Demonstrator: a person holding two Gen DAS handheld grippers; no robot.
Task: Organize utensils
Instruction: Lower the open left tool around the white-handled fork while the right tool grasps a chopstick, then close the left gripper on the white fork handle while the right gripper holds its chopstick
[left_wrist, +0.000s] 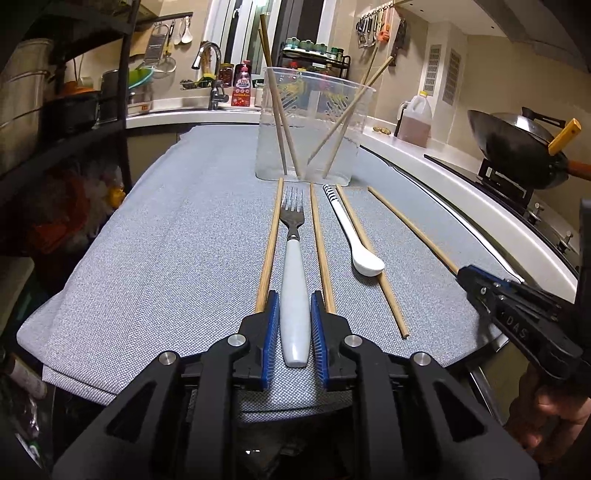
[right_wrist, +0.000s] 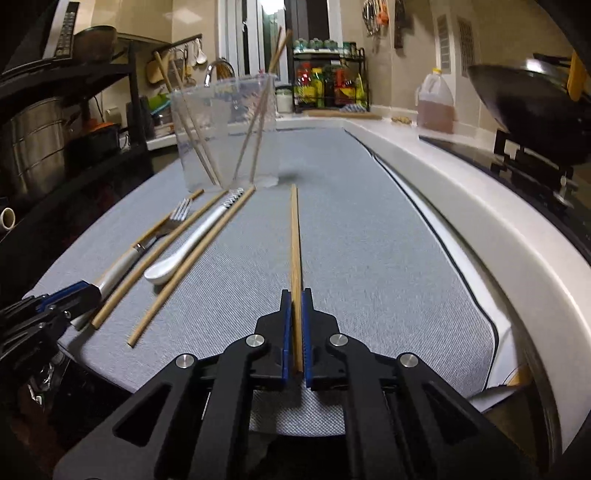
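In the left wrist view, a chopstick (left_wrist: 269, 247) is seen at the left of the row on the grey mat (left_wrist: 166, 240), and just right of it the fork (left_wrist: 293, 273) lies with its long axis running straight up the frame, tines toward the clear container (left_wrist: 314, 125) at upper centre, white handle toward the bottom. The left gripper (left_wrist: 294, 301) is placed around that handle, its blue pads standing slightly apart from the handle on either side, so the jaws are judged part open and not yet closed on it. Further right a second chopstick (left_wrist: 322, 243), the white spoon (left_wrist: 354, 236) and a third chopstick (left_wrist: 369, 258) are laid roughly parallel, all pointing at the container, in which several chopsticks already stand. At the right edge of this view the right gripper (left_wrist: 461, 275) is seen on the near end of the outermost chopstick (left_wrist: 410, 223), but whether it is gripped cannot be told from here. That is supplied by the right wrist view: the outermost chopstick (right_wrist: 295, 258) is shown running up the middle of the frame, in line with the fingers, and the right gripper (right_wrist: 296, 295) is closed on its near end. The container (right_wrist: 225, 133) sits at upper left there, so the coming move is judged to lead up and leftward. The left gripper (right_wrist: 90, 288) is glimpsed at lower left.
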